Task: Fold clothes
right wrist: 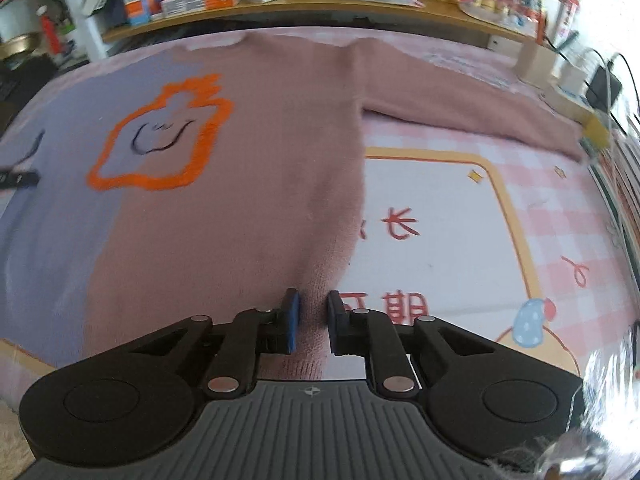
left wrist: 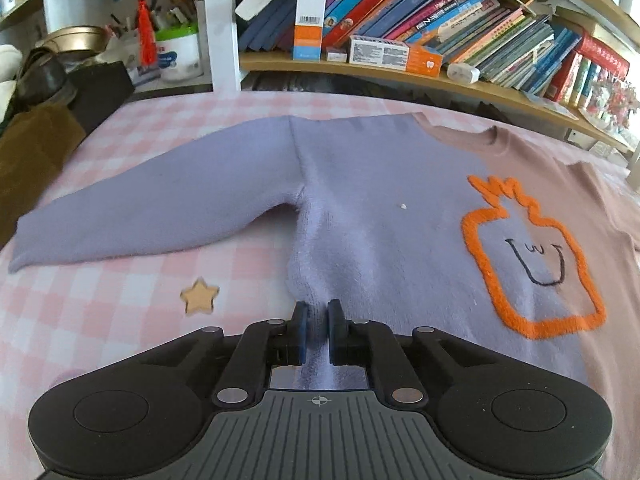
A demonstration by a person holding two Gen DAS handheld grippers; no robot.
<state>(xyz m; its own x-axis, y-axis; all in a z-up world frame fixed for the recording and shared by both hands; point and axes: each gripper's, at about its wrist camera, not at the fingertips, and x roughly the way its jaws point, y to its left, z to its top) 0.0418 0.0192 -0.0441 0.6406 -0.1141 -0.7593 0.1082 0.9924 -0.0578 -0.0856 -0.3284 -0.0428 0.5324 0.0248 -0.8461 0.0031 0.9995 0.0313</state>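
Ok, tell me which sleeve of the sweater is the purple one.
The sleeve stretched out beside the left gripper; the other sleeve, near the right gripper, is pink.

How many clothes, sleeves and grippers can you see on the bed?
Sweater: 1
Sleeves: 2, purple and pink
Grippers: 2, left and right, each pinching the hem
Total: 5

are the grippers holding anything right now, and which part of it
Both hold the sweater at its bottom hem: the left gripper is shut on the purple corner, and the right gripper is shut on the pink corner.
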